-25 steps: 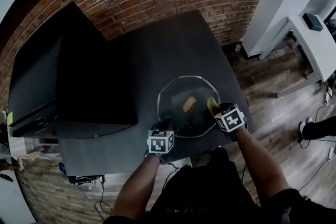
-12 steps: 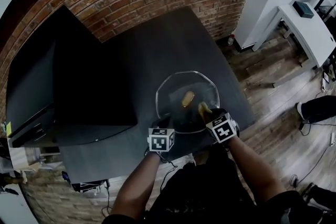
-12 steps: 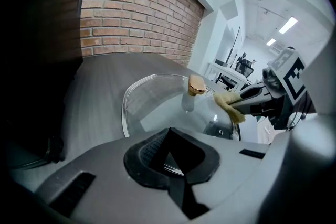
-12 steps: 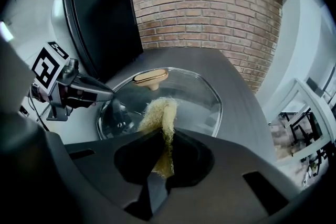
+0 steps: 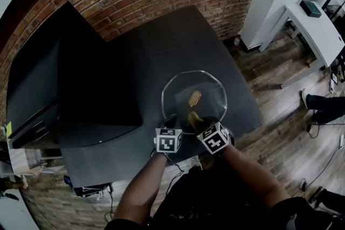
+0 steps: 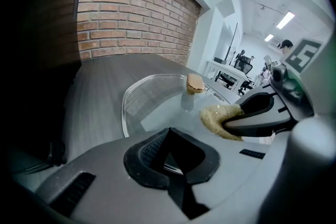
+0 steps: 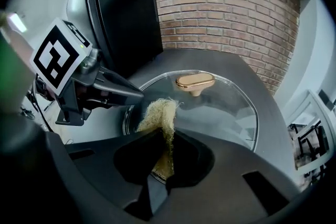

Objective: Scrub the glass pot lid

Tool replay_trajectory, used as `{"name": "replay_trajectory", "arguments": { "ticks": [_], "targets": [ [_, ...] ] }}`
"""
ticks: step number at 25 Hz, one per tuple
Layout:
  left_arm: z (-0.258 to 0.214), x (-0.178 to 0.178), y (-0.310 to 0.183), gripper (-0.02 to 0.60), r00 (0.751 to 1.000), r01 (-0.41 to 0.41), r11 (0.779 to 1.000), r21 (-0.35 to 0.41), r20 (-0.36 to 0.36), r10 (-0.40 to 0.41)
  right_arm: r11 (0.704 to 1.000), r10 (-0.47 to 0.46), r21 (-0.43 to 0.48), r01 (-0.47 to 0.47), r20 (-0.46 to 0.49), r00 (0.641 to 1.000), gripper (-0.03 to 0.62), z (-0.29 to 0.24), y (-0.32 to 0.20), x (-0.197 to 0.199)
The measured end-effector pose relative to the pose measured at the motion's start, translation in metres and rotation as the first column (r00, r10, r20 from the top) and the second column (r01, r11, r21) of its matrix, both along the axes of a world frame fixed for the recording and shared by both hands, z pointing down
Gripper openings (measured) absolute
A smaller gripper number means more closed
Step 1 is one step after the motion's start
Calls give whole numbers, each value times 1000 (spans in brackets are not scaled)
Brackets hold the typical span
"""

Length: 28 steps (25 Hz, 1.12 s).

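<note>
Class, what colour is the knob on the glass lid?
The knob is golden tan, and it shows clearest in the right gripper view.

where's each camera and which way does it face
Head view: on the head, steeply down at the glass lid; forearms, left gripper, right gripper show.
Left gripper view: on that gripper, across the lid; right gripper's scrubber shows.
Right gripper view: on that gripper, toward the brick wall; left gripper shows.
All share the lid's knob.

glass pot lid (image 5: 211, 88) | flat on table (image 5: 156, 56), knob (image 5: 194, 97) up | fibrous scrubber (image 7: 160, 113) at near edge
</note>
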<state>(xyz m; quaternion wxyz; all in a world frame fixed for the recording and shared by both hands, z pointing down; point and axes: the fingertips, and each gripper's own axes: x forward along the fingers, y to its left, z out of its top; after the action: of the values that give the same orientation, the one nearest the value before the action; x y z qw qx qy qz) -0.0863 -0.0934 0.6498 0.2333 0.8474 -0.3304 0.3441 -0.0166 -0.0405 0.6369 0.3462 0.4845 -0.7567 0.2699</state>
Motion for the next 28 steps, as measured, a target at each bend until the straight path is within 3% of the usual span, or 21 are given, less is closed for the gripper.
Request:
{"name": "replay_trajectory", "arguments": {
  "ticks": [6, 12, 15, 20, 24, 28],
  "targets": [
    [-3, 2, 1, 34, 1000, 0, 1000, 4, 14, 0, 997, -72, -1, 72, -9, 997, 48, 3, -3, -26],
    [-3, 0, 0, 34, 1000, 9, 1000, -4, 11, -9, 997, -73, -6, 74, 20, 997, 48, 3, -4, -30],
    [-5, 0, 5, 34, 1000, -15, 1000, -3, -10, 15, 999, -46, 10, 46, 86, 995, 48, 1, -4, -29],
    [-39, 3, 13, 34, 994, -47, 990, 134, -95, 60, 989, 23, 138, -52, 204, 979, 48, -28, -6, -16],
    [-77, 4, 15, 34, 984, -52, 974, 221, -152, 88, 968, 61, 225, -114, 232, 971, 48, -62, -9, -2],
    [-120, 7, 18, 34, 970, -64, 944, 324, -202, 135, 927, 89, 335, -167, 234, 968, 48, -106, -11, 15]
  ]
}}
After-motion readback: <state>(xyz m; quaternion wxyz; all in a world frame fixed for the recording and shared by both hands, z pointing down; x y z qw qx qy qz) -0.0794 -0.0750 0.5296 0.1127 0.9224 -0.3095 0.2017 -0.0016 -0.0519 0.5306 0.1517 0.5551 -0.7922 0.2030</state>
